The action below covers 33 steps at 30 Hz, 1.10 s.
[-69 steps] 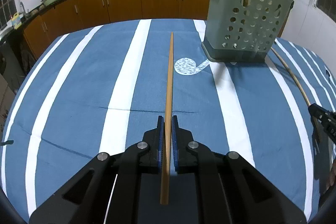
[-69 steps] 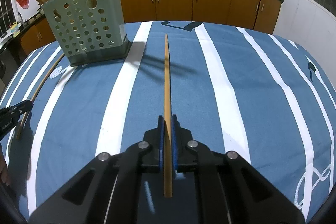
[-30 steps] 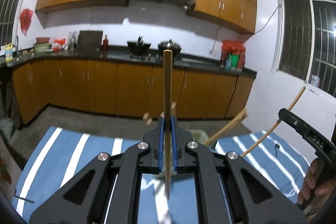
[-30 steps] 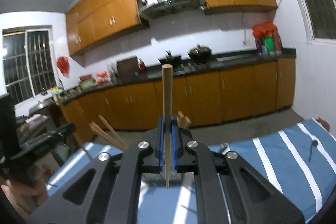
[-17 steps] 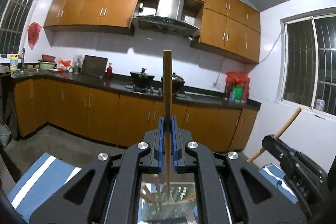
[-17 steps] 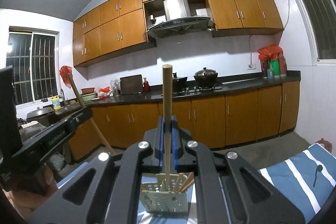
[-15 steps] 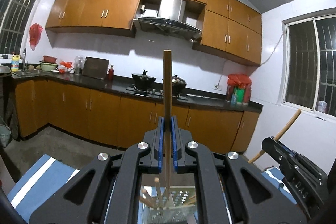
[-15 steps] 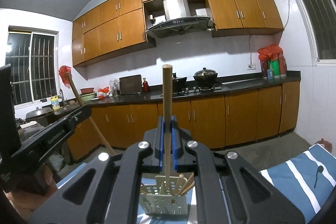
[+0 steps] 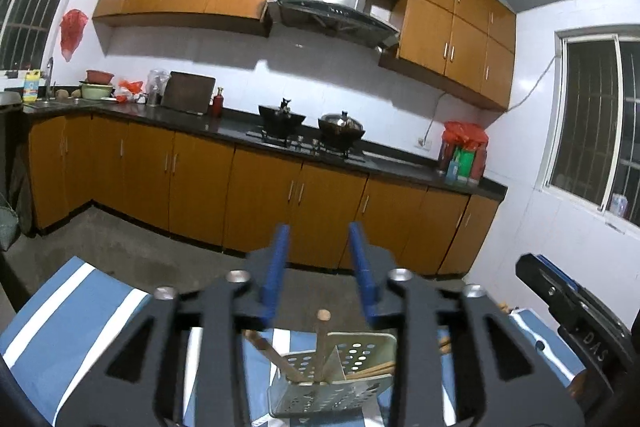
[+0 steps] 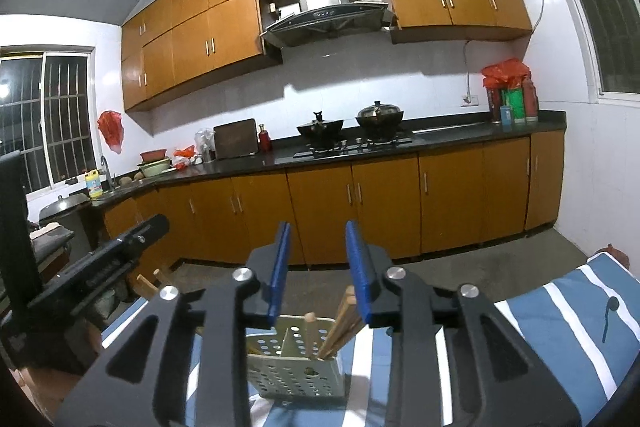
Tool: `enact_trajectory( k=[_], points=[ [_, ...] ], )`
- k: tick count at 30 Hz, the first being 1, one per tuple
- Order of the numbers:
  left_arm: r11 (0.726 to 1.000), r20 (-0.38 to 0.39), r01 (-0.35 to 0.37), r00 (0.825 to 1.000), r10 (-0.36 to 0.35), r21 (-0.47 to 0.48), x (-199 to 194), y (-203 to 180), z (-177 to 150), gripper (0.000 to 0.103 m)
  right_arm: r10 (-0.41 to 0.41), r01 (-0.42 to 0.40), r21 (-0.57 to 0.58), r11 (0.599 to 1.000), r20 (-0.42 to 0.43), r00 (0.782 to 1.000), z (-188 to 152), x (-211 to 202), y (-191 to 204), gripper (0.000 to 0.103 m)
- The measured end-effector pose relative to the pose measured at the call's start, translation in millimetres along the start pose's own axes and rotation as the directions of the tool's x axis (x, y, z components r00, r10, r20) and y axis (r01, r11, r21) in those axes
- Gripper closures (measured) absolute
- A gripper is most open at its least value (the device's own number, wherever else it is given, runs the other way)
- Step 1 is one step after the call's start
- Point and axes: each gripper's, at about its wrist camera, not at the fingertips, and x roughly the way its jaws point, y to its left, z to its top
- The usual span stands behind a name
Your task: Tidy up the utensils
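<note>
A pale green perforated utensil holder (image 9: 332, 383) (image 10: 294, 367) stands on the blue-and-white striped tablecloth (image 9: 80, 307) (image 10: 560, 315), right below both grippers. Several wooden chopsticks stand in it. One chopstick (image 9: 321, 331) stands upright under my left gripper (image 9: 319, 239), whose jaws are opening; neither pad touches it. Another chopstick (image 10: 310, 327) stands under my right gripper (image 10: 318, 235), whose jaws are also opening and hold nothing. More chopsticks (image 10: 344, 319) lean to the right in the holder. The right gripper (image 9: 576, 315) shows at the right edge of the left wrist view, and the left gripper (image 10: 100, 267) at the left edge of the right wrist view.
Beyond the table runs a bare concrete floor (image 9: 120, 247), then orange base cabinets (image 10: 360, 199) under a dark counter with two woks (image 9: 312, 125). Barred windows (image 9: 600, 119) sit on the side walls.
Both grippers have gone from shut on an upright chopstick to open. Both chopsticks have dropped out of the pads and now stand in the holder below.
</note>
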Motion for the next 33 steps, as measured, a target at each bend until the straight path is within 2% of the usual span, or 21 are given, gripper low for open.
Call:
enact_trajectory(
  k=[4, 10, 11, 13, 14, 15, 19, 22, 27, 33],
  points=[
    [1.000, 0.012, -0.001, 1.000, 0.001, -0.010, -20, 7, 7, 0.060, -0.012, 0.012, 0.007, 1.000, 0.016, 1.000, -2, -18, -6, 0.056],
    [0.998, 0.002, -0.055, 0.999, 0.055, 0.015, -51, 20, 3, 0.041, -0.038, 0.039, -0.034, 0.999, 0.017, 0.999, -16, -52, -5, 0.028],
    [0.998, 0.000, -0.063, 0.998, 0.063, 0.020, -56, 23, 1, 0.037, -0.048, 0.049, -0.047, 0.998, 0.020, 0.999, -20, -59, -4, 0.025],
    [0.996, -0.004, -0.086, 0.996, 0.087, 0.032, -67, 29, -4, 0.025, -0.059, 0.060, -0.063, 0.996, 0.025, 0.998, -25, -70, -2, 0.007],
    [0.994, -0.006, -0.102, 0.995, 0.103, 0.046, -76, 31, -8, 0.019, -0.067, 0.069, -0.069, 0.995, 0.029, 0.997, -30, -76, 0, 0.004],
    [0.992, -0.007, -0.110, 0.994, 0.111, 0.056, -81, 32, -11, 0.013, -0.079, 0.081, -0.079, 0.994, 0.032, 0.996, -35, -83, 2, 0.004],
    [0.979, 0.010, -0.154, 0.988, 0.154, 0.137, -109, 31, -31, 0.002, -0.154, 0.155, -0.149, 0.977, 0.021, 0.988, -55, -103, 12, 0.004],
    [0.963, 0.023, -0.188, 0.982, 0.187, 0.191, -127, 28, -47, 0.002, -0.189, 0.190, -0.184, 0.964, 0.022, 0.982, -73, -117, 18, 0.004],
    [0.953, 0.002, -0.191, 0.981, 0.196, 0.236, -145, 24, -77, 0.002, -0.211, 0.211, -0.185, 0.960, 0.019, 0.977, -102, -137, 23, 0.004],
    [0.957, -0.060, -0.167, 0.981, 0.186, 0.236, -151, 19, -107, 0.002, -0.186, 0.172, -0.144, 0.974, -0.084, 0.979, -128, -145, 21, 0.004]
  ],
)
